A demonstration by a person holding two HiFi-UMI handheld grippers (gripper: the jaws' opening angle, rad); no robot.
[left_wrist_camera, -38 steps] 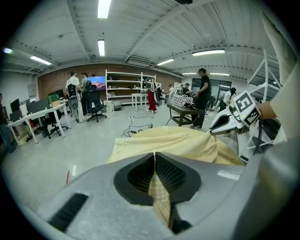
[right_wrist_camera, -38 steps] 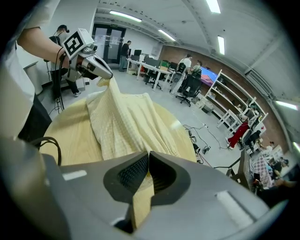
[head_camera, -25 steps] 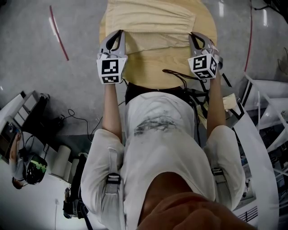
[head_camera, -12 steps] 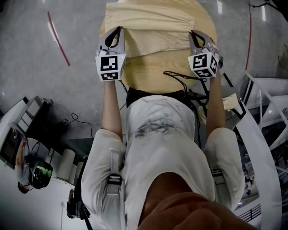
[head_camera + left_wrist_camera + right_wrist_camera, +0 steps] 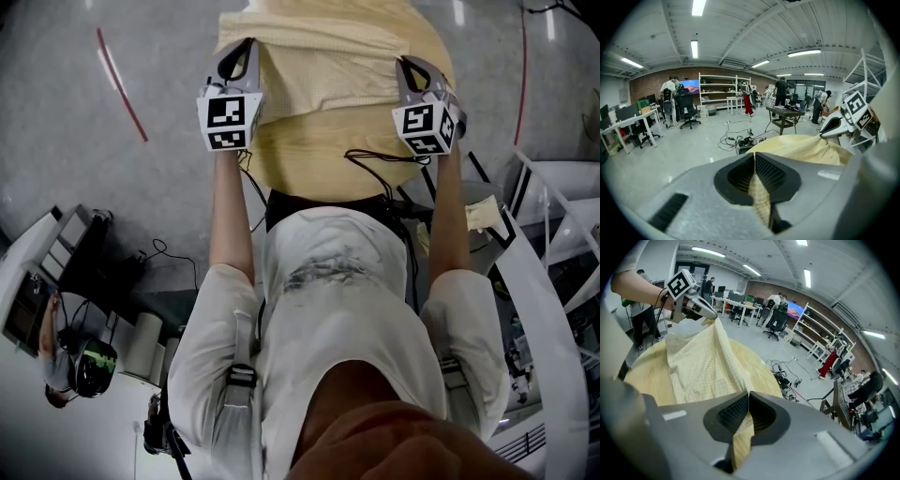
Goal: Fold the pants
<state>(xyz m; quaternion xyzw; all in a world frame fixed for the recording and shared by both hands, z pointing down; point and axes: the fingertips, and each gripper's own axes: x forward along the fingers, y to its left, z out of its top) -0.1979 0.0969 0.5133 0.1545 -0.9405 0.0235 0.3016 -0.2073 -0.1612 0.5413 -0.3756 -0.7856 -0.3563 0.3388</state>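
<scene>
Pale yellow checked pants (image 5: 328, 66) lie spread over a round wooden table (image 5: 319, 155). My left gripper (image 5: 236, 58) is shut on the cloth's left corner, and my right gripper (image 5: 412, 73) is shut on its right corner. Between them the near edge of the pants hangs lifted off the tabletop. In the left gripper view the cloth (image 5: 761, 199) runs out pinched between the dark pads (image 5: 773, 173), and the other gripper (image 5: 839, 124) shows at the right. In the right gripper view a strip of cloth (image 5: 740, 437) hangs from the closed pads, with the pants (image 5: 708, 366) draped across to the other gripper (image 5: 696, 308).
A black cable (image 5: 380, 173) lies over the table's near edge. A red line (image 5: 122, 84) marks the grey floor at the left. White frames (image 5: 553, 216) stand at the right. Desks, chairs, shelves (image 5: 722, 93) and people fill the room beyond.
Both grippers have moved farther over the table, carrying the pants' near edge with them; more bare wood now shows near the person.
</scene>
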